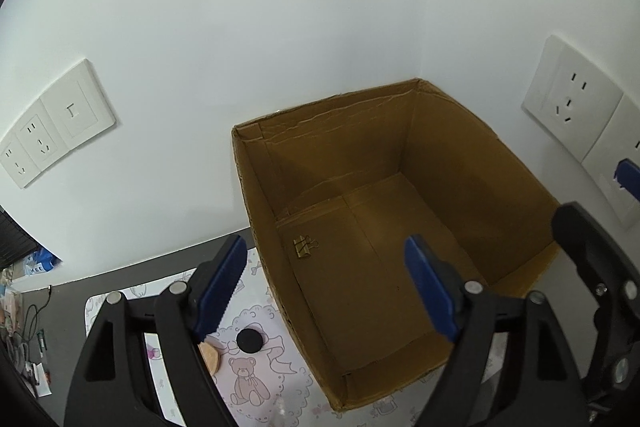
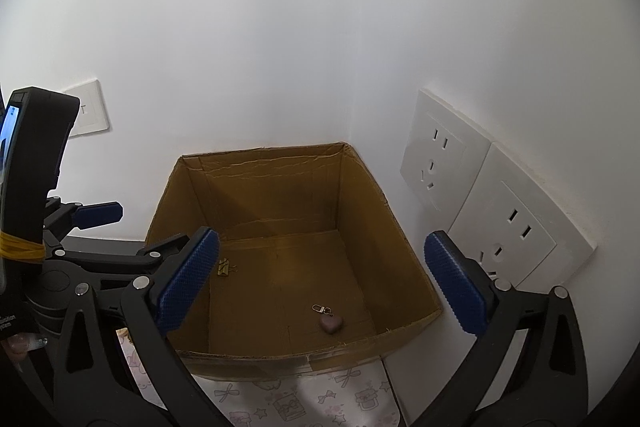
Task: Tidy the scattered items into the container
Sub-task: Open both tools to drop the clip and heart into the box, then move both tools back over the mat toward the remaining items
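Note:
An open cardboard box (image 1: pixel 256 211) stands in the wall corner; it also shows in the right wrist view (image 2: pixel 400 227). A brass binder clip (image 1: pixel 305 247) lies on its floor at the left (image 2: pixel 225 267). A heart-shaped keychain (image 2: pixel 330 321) lies near the box's front wall. My left gripper (image 1: pixel 324 283) is open and empty, over the box's left wall. My right gripper (image 2: pixel 320 283) is open and empty above the box. A black round disc (image 1: pixel 250 339) and a tan round item (image 1: pixel 210 357) lie on the patterned mat (image 1: pixel 256 387) left of the box.
White wall sockets are at the left (image 1: pixel 44 131) and at the right (image 2: pixel 480 203). The right gripper's body (image 1: pixel 600 287) shows at the right edge of the left wrist view. Clutter and cables (image 1: pixel 24 327) lie at the far left of the dark desk.

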### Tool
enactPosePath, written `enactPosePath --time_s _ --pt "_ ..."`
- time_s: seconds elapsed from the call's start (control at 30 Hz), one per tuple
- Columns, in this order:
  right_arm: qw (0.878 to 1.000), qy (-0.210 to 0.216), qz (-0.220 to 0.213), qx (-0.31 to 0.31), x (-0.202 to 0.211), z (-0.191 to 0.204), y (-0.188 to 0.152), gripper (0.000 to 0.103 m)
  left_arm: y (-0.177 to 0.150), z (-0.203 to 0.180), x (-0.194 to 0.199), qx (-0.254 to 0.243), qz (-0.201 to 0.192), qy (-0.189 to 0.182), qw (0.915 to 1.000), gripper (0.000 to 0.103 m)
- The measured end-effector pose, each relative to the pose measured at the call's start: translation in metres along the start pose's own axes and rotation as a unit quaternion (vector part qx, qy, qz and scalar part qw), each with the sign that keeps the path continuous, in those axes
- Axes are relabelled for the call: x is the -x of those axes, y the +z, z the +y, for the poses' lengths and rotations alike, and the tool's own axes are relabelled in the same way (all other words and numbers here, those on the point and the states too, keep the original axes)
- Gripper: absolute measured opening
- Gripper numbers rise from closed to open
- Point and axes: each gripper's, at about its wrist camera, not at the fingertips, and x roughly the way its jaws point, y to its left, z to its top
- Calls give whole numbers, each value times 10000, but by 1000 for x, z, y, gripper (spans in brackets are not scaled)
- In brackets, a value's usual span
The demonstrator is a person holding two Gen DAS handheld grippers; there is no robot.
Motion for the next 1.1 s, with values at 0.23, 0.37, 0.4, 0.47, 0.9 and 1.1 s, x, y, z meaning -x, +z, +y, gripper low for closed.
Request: enactPosePath --time_s 0.23,0.37,0.4,0.47,0.9,1.1 --pt "10000 -14 18 -11 3 -2 3 103 0 3 3 2 -65 75 10000 80" --pt "10000 0 20 -12 5 -1 3 103 -1 3 5 -52 -80 205 9997 80" --pt "10000 0 15 -10 6 -1 3 103 -2 3 6 -61 -90 237 9997 80" --pt "10000 -4 16 -11 7 0 3 103 -3 6 9 -54 -123 289 9995 80" --pt "9993 314 -55 187 14 34 8 103 -25 57 44 465 -290 697 9961 80" --pt "9974 597 -133 383 29 66 11 103 -44 93 70 783 -409 974 9913 80"
